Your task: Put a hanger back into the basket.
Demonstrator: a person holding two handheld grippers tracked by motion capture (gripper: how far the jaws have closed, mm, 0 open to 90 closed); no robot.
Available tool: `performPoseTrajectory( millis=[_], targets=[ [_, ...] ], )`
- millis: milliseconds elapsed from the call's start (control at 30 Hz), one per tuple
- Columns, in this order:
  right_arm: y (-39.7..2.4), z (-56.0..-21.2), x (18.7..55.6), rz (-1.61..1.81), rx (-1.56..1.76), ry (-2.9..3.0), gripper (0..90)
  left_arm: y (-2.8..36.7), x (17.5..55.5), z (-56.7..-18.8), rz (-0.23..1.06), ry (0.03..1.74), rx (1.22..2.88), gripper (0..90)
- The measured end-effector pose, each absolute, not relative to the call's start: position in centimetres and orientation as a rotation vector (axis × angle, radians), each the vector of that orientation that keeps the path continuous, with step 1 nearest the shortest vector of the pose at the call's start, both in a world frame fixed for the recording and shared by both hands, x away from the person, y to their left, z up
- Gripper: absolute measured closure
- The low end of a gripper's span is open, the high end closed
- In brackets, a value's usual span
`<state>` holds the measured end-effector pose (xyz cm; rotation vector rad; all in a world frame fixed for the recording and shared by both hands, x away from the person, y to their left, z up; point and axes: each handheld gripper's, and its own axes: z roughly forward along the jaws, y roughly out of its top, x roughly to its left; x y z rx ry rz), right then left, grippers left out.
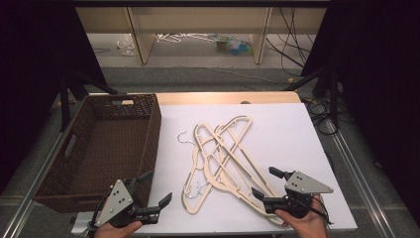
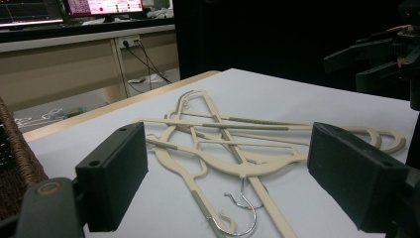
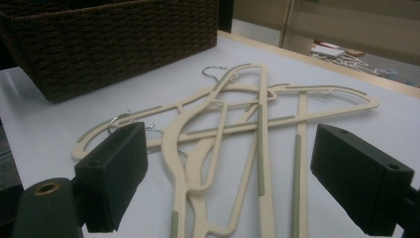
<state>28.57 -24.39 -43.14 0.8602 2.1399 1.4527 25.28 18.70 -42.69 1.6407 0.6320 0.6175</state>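
My left claw [image 1: 157, 191] and right claw [image 1: 267, 183] both gape wide and empty, flanking the piled hangers [image 1: 223, 158] on the desk [image 1: 292, 129].

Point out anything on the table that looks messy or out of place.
The cream hangers lie in a tangled heap on the white tabletop, crossing one another at odd angles with hooks pointing different ways. The wicker basket beside them sits empty. Nothing looks broken.

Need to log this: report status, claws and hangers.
Left claw and right claw open, empty. Hangers piled, tangled, on white table. Basket left of pile. Nothing in the way.
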Motion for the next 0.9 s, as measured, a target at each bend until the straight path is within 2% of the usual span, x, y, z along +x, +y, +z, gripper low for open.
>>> performPoseTrajectory(
  millis=[467,900],
  targets=[
    [-23.5,-43.8,28.7,1.384,0.841,2.265,17.4,18.5,25.2,-42.7,0.607,0.634,1.646,15.8],
    [-22.8,-44.4,29.0,1.277,0.815,2.379,26.0,18.4,25.2,-42.8,0.61,0.627,1.654,15.8]
  ],
)
